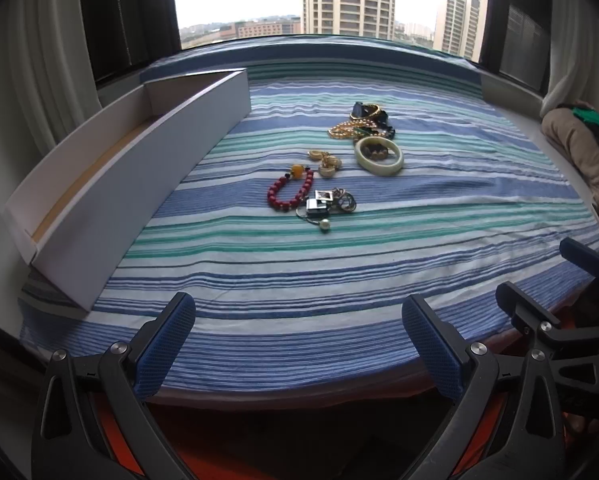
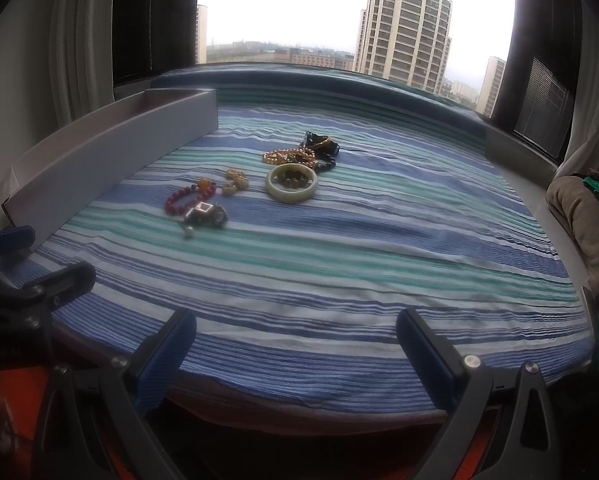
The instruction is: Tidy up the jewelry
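Jewelry lies in the middle of a striped cloth [image 1: 299, 264]: a red bead bracelet [image 1: 289, 189] [image 2: 181, 198], a pale jade bangle [image 1: 379, 155] [image 2: 292, 182], gold earrings [image 1: 326, 163] [image 2: 235, 181], a silver tangle with a pearl [image 1: 326, 205] [image 2: 204, 215], and a heap of gold beads and dark pieces [image 1: 361, 122] [image 2: 303, 151]. A long white box [image 1: 139, 168] [image 2: 111, 156] stands open at the left. My left gripper [image 1: 299, 336] is open and empty at the near edge. My right gripper [image 2: 295, 344] is open and empty, also at the near edge.
The cloth covers a window-seat platform; its front edge [image 1: 299, 394] is just under my fingers. Curtains hang at both sides. A beige and green bundle [image 1: 579, 152] [image 2: 583, 216] lies at the right. The right gripper shows in the left wrist view [image 1: 559, 312].
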A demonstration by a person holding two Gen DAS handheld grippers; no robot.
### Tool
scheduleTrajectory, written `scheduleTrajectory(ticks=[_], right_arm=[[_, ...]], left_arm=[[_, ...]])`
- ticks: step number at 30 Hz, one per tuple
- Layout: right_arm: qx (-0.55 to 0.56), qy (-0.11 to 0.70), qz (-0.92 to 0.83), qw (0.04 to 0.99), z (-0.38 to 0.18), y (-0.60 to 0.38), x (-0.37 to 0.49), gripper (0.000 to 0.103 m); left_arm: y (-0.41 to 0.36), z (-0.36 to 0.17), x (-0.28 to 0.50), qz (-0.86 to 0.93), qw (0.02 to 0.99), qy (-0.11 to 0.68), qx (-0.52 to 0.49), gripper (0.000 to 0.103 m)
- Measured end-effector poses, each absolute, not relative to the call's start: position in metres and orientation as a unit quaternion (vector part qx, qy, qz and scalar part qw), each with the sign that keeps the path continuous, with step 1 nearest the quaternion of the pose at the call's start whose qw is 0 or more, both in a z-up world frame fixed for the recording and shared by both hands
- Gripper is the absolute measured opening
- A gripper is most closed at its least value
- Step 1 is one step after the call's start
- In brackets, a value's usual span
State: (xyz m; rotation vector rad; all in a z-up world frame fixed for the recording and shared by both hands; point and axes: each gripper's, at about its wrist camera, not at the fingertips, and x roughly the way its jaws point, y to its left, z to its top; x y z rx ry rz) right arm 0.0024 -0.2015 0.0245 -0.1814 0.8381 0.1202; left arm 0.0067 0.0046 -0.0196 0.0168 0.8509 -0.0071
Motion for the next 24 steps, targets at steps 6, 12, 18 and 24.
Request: scheduleTrajectory(ticks=[6, 12, 18, 24], right_arm=[[-0.088, 0.407, 0.058, 0.907, 0.0241, -0.2013, 0.0028, 0.102], [-0.088, 0.408, 0.059, 0.907, 0.0228, -0.2016, 0.0033, 0.102], [-0.088, 0.408, 0.059, 0.907, 0.0228, -0.2016, 0.0034, 0.102], [-0.088, 0.408, 0.059, 0.907, 0.0228, -0.2015, 0.0033, 0.102]], left_arm=[[0.0025, -0.0206, 0.0070, -0.004, 0.910, 0.415, 0.009, 0.103], [0.0023, -0.0212, 0.0073, -0.004, 0.910, 0.415, 0.010, 0.103], [0.0024, -0.0213, 0.0073, -0.003, 0.910, 0.415, 0.010, 0.103], [0.0019, -0.0229, 0.0072, -0.003, 0.909, 0.416, 0.010, 0.103]])
